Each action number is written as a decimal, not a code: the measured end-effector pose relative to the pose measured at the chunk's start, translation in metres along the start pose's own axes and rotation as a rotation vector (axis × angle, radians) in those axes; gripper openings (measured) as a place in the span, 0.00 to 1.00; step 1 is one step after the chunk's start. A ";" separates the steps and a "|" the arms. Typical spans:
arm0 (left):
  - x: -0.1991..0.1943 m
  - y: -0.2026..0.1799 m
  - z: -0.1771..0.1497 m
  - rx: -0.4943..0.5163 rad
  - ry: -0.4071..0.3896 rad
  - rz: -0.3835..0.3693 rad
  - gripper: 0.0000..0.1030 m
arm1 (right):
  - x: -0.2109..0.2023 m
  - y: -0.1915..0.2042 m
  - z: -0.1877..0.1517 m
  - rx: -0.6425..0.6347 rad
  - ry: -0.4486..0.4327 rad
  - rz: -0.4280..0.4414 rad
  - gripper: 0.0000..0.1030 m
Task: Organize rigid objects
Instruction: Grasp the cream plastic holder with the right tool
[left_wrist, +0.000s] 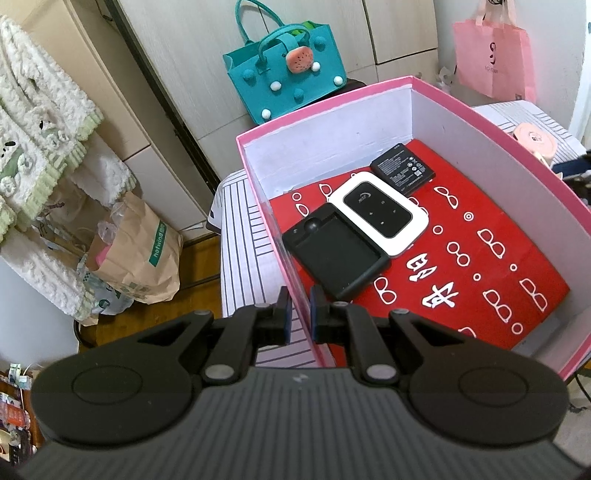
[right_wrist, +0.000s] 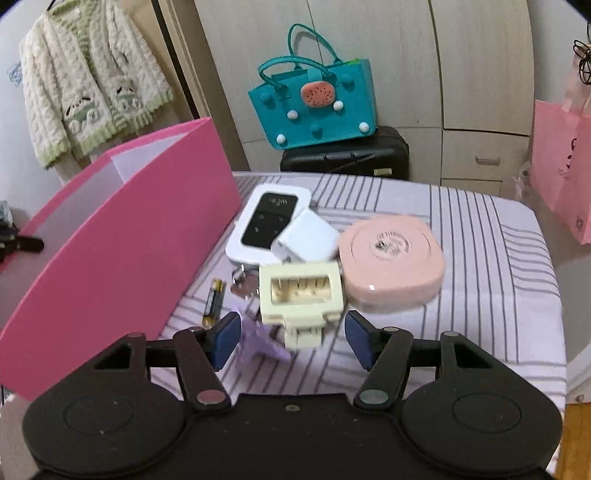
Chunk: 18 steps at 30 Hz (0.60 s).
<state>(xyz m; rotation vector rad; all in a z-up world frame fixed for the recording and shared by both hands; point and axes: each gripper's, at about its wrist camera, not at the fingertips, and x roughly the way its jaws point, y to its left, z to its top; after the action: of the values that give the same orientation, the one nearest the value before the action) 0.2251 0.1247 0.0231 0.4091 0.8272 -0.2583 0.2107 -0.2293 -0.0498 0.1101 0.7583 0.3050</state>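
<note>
My left gripper (left_wrist: 299, 314) is shut on the near left wall of the pink box (left_wrist: 295, 273). Inside the box lie a white pocket router (left_wrist: 380, 214), a black cover (left_wrist: 336, 254) and a black battery (left_wrist: 402, 168) on a red sheet. My right gripper (right_wrist: 291, 338) is open above the striped table, with a cream plug adapter (right_wrist: 301, 295) between its fingers, apart from both pads. Beyond it lie a white charger (right_wrist: 306, 240), a second white router (right_wrist: 267, 221), a pink round case (right_wrist: 393, 258), an AA battery (right_wrist: 214, 299), a metal piece and a purple item (right_wrist: 258, 341).
The pink box's outer wall (right_wrist: 122, 254) stands left of the loose items. A teal felt bag (right_wrist: 314, 107) sits on a black suitcase (right_wrist: 347, 155) behind the table. A pink bag (right_wrist: 565, 177) hangs at the right. A paper bag (left_wrist: 136, 251) stands on the floor.
</note>
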 end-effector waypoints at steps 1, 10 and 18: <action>0.000 -0.001 0.000 0.007 0.002 0.004 0.08 | 0.003 0.000 0.002 -0.002 0.000 0.001 0.67; 0.001 -0.001 0.000 -0.009 -0.006 -0.001 0.08 | 0.013 0.008 0.009 -0.005 -0.009 -0.034 0.55; 0.009 0.002 -0.001 -0.030 -0.019 -0.003 0.08 | -0.016 0.025 0.021 -0.030 -0.027 -0.047 0.55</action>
<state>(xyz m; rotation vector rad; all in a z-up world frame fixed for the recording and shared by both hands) 0.2306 0.1262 0.0159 0.3771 0.8124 -0.2519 0.2085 -0.2099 -0.0188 0.0681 0.7288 0.2696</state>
